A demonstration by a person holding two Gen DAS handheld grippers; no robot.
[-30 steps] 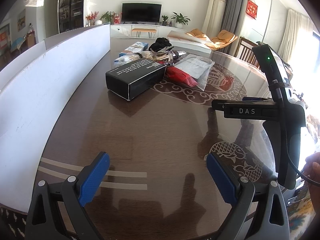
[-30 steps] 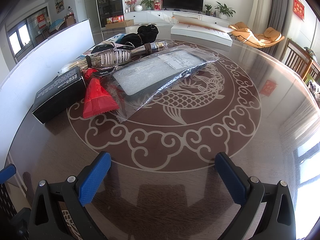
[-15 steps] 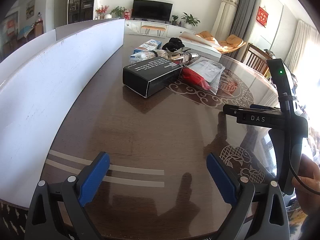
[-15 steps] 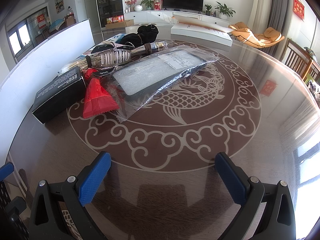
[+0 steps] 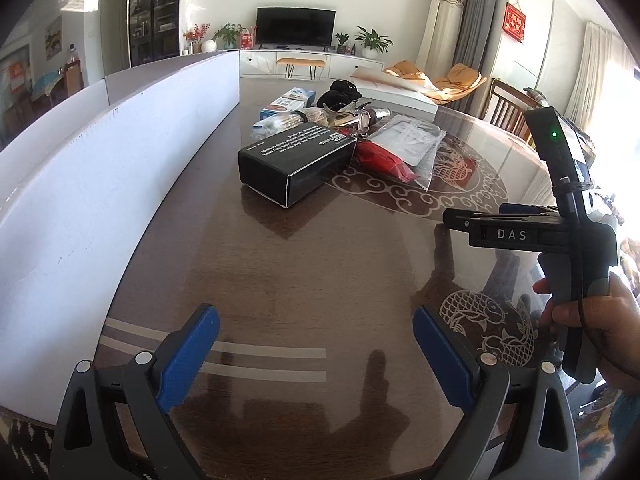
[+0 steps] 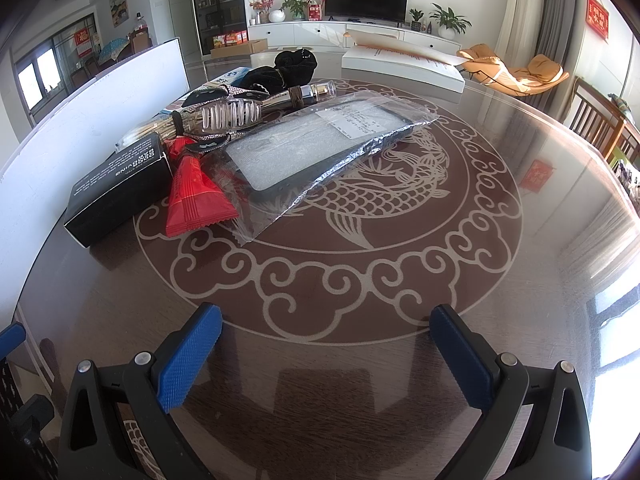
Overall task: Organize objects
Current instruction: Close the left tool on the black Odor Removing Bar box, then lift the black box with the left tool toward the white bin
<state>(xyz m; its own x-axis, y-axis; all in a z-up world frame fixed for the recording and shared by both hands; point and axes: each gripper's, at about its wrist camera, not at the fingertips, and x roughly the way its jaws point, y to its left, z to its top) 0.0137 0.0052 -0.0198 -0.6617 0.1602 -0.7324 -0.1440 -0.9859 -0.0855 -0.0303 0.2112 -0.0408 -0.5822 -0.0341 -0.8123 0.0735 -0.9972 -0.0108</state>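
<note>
While both grippers hover over bare tabletop, we see nothing held: left gripper (image 5: 316,356) fingers spread wide, right gripper (image 6: 326,360) fingers spread wide too. Objects sit in a cluster well ahead of both, on the round glass-topped table (image 6: 360,420). Black box (image 5: 296,162) lies nearest the left gripper, red packet (image 6: 194,196) touching its side. Clear bag with a phone case (image 6: 320,148) overlaps the red packet. Behind them: clear hair claw clip (image 6: 232,114), black fabric (image 6: 288,68), blue-white carton (image 5: 290,100). White board (image 5: 100,184) stands along the table's left edge.
</note>
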